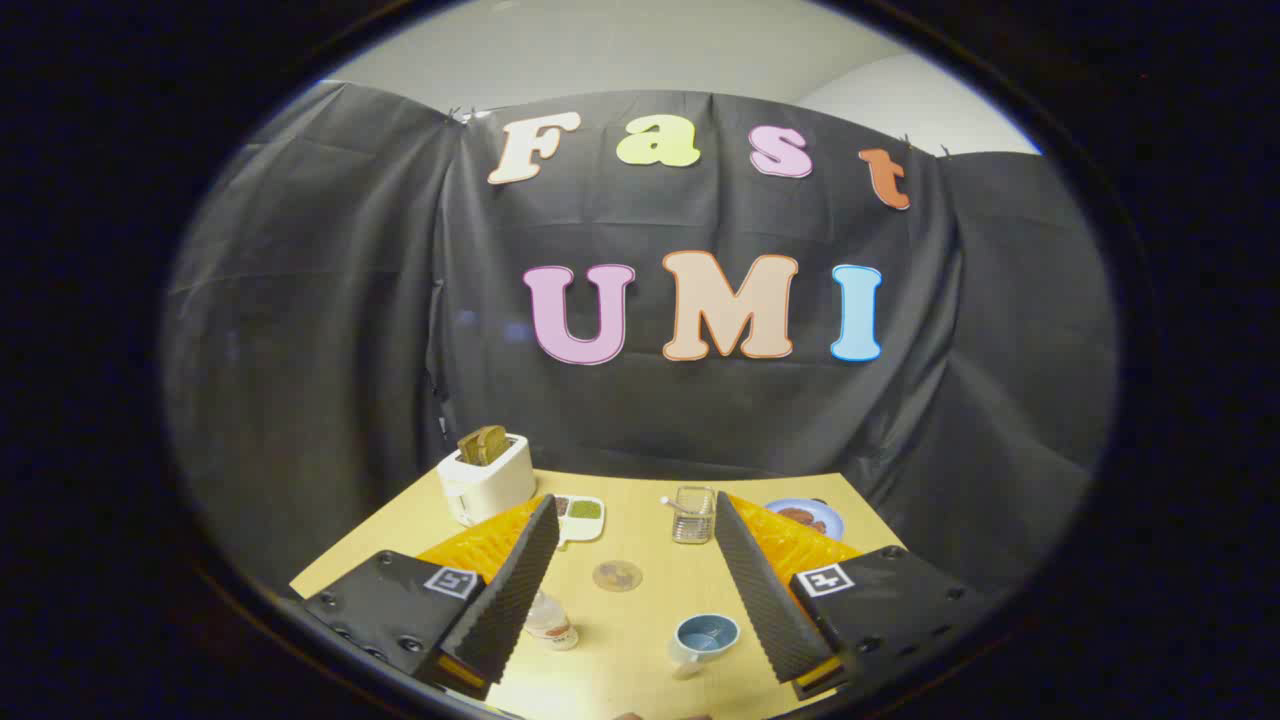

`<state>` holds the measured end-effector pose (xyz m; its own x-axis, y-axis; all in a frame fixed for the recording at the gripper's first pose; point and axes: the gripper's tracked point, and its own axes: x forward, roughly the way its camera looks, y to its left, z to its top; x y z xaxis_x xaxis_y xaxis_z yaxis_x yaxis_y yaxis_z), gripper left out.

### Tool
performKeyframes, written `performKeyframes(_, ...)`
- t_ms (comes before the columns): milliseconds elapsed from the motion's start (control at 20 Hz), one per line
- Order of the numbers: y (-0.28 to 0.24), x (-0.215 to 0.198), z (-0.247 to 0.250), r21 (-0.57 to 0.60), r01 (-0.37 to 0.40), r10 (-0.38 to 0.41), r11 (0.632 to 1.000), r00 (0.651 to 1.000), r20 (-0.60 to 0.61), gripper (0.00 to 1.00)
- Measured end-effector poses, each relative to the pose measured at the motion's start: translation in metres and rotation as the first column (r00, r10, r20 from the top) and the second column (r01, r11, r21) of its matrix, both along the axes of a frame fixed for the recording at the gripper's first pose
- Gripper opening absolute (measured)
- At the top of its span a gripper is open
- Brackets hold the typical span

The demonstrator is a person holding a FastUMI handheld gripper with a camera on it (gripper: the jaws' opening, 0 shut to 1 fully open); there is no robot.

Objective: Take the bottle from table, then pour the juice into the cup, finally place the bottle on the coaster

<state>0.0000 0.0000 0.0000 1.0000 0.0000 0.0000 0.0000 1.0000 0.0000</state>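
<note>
Pale wooden bench — the largest item, backed by the black cloth booth wall and carrying everything listed below.

Tool — held above the near part of the bench, its two ribbed fingers spread wide with nothing between the pads; each finger base carries a small square printed marker.

White box-shaped toaster — at the far left corner of the bench, beyond the left finger, with a slice of brown toast standing up out of its slot.

Light blue round plate — far right, just past the right finger and partly hidden by it, holding some dark reddish food.

Clear glass-like square holder — far centre, just left of the right finger's tip, with a thin white-tipped stick leaning in it.

White shallow divided dish — beside the left finger's tip, with green and dark contents in separate compartments.

White ceramic cup with blue inside — near side of the bench, close against the inner edge of the right finger, upright and apart from the other things.

Small clear plastic bottle with pale juice — on the bench at the inner edge of the left finger, partly covered by it; not gripped.

Round brownish flat coaster — mid-bench, between the two fingers, bare.
</note>
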Motion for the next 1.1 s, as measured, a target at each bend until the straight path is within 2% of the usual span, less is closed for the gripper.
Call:
performKeyframes(400,0.028,-0.007,-0.001,0.03,-0.009,0.008,1.0,1.0,0.021,0.99)
performKeyframes(650,0.058,-0.007,-0.022,0.003,0.011,-0.011,1.0,1.0,-0.012,0.99)
performKeyframes(1100,0.15,-0.007,-0.061,0.054,0.027,-0.021,0.998,0.995,-0.101,0.99)
